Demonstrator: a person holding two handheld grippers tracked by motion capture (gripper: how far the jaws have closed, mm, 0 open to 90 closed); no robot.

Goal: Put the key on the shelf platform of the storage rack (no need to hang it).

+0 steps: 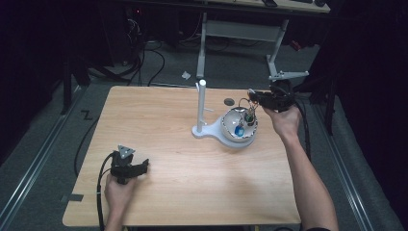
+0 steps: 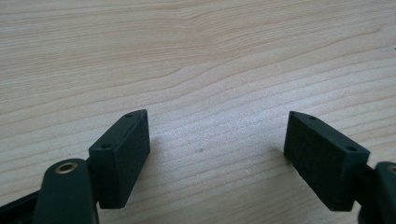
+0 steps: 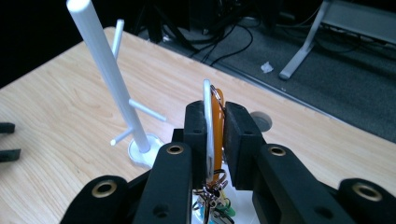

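Note:
My right gripper (image 1: 252, 95) hovers over a white bowl (image 1: 226, 126) at the table's right rear. In the right gripper view its jaws (image 3: 215, 122) are shut on a flat orange and white key tag (image 3: 217, 100), held upright. Key rings and small green charms (image 3: 215, 193) dangle under the tag, and this bunch (image 1: 249, 114) hangs above the bowl. A blue item (image 1: 238, 130) lies inside the bowl. Just left of it stands a white peg stand (image 1: 202, 103), (image 3: 109, 74) with short side pegs. My left gripper (image 1: 143, 166), (image 2: 217, 144) rests open on the wood at the front left, with nothing between its pads.
The wooden table (image 1: 183, 159) has a round cable hole (image 1: 229, 101) behind the bowl. Beyond the far edge are grey floor, cables and a white desk frame (image 1: 240, 31). The left gripper's jaws (image 3: 7, 140) show far off to the left in the right gripper view.

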